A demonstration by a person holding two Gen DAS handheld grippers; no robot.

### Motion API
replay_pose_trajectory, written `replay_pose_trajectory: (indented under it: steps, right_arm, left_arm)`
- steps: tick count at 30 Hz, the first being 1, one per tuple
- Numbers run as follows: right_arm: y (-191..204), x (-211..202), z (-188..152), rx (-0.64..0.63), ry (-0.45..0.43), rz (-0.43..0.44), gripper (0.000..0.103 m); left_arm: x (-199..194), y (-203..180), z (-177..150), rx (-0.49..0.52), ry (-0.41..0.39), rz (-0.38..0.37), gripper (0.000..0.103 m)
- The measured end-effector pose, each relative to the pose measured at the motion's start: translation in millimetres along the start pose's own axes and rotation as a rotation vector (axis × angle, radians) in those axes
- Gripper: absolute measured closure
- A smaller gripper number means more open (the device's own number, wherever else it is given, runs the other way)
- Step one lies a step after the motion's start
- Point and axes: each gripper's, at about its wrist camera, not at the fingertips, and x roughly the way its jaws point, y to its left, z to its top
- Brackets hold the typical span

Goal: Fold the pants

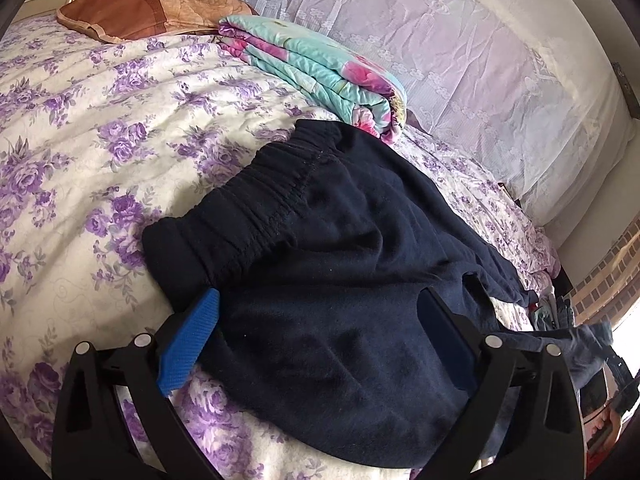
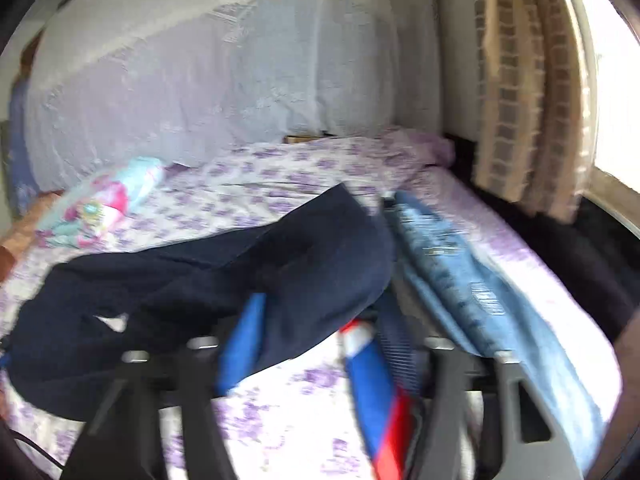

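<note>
Dark navy sweatpants point(image 1: 352, 240) lie bunched on the floral bedsheet point(image 1: 80, 152), elastic waistband point(image 1: 256, 188) toward the pillow end, fabric creased and partly doubled over.

L gripper point(image 1: 320, 336): jaws spread wide, blue pads either side of the pants' near fold. Cloth sits between the pads but they don't press it; no grip. L pad point(image 1: 188, 344) lies at the fabric edge, R pad mostly in shadow against the cloth.

R gripper point(image 2: 320, 352): jaws wide; view heavily blurred. Navy fabric point(image 2: 224, 272) drapes over the L blue pad point(image 2: 240, 344); no clamp seen. A red-white-blue item point(image 2: 372, 392) lies between the fingers on the sheet; can't tell what it is.

Other items: light blue jeans point(image 2: 460, 280) just beside the pants on the window side; folded teal-pink quilt point(image 1: 316, 72) behind the pants, near the waistband; brown pillow point(image 1: 140, 10) at the head end; lace-covered headboard/wall hanging point(image 1: 460, 60) behind; checked curtain point(image 2: 528, 100) by the window.
</note>
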Motion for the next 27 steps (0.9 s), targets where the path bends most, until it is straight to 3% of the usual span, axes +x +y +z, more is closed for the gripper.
replay_pose_trajectory:
  steps: [2, 5, 7, 11, 15, 18, 19, 20, 22, 23, 27]
  right_arm:
    - [-24, 8, -8, 0.054, 0.046, -0.015, 0.007]
    - [-64, 34, -30, 0.261, 0.157, 0.157, 0.014]
    - [-72, 54, -47, 0.325, 0.213, 0.227, 0.017]
    - [-60, 97, -65, 0.284, 0.331, 0.251, 0.019]
    - [-66, 113, -81, 0.295, 0.377, 0.215, 0.036]
    - [-50, 111, -88, 0.179, 0.403, 0.234, 0.041]
    - [-43, 112, -91, 0.14, 0.419, 0.241, 0.045]
    - [-38, 114, -95, 0.117, 0.437, 0.256, 0.062]
    - [-33, 112, -94, 0.084, 0.391, 0.239, 0.07]
    - [-33, 109, -87, 0.074, 0.361, 0.236, 0.085]
    - [-43, 96, -36, 0.092, 0.207, 0.274, 0.089]
  left_arm:
    - [0, 0, 0, -0.001, 0.0, -0.003, 0.007]
    - [-1, 0, 0, 0.0, 0.001, -0.007, 0.007]
    - [-1, 0, 0, -0.002, 0.001, -0.008, 0.007]
    - [-1, 0, 0, 0.002, 0.002, -0.004, 0.007]
    - [-1, 0, -1, 0.003, 0.003, -0.003, 0.007]
    - [0, -1, -1, 0.004, 0.006, 0.003, 0.007]
    - [0, -2, -1, 0.008, 0.008, 0.009, 0.007]
    - [1, -3, 0, 0.013, 0.01, 0.014, 0.007]
    - [2, -4, 0, 0.023, 0.016, 0.026, 0.007]
    - [2, -5, 0, 0.025, 0.019, 0.031, 0.007]
    - [1, -7, 1, 0.019, 0.014, 0.05, 0.007]
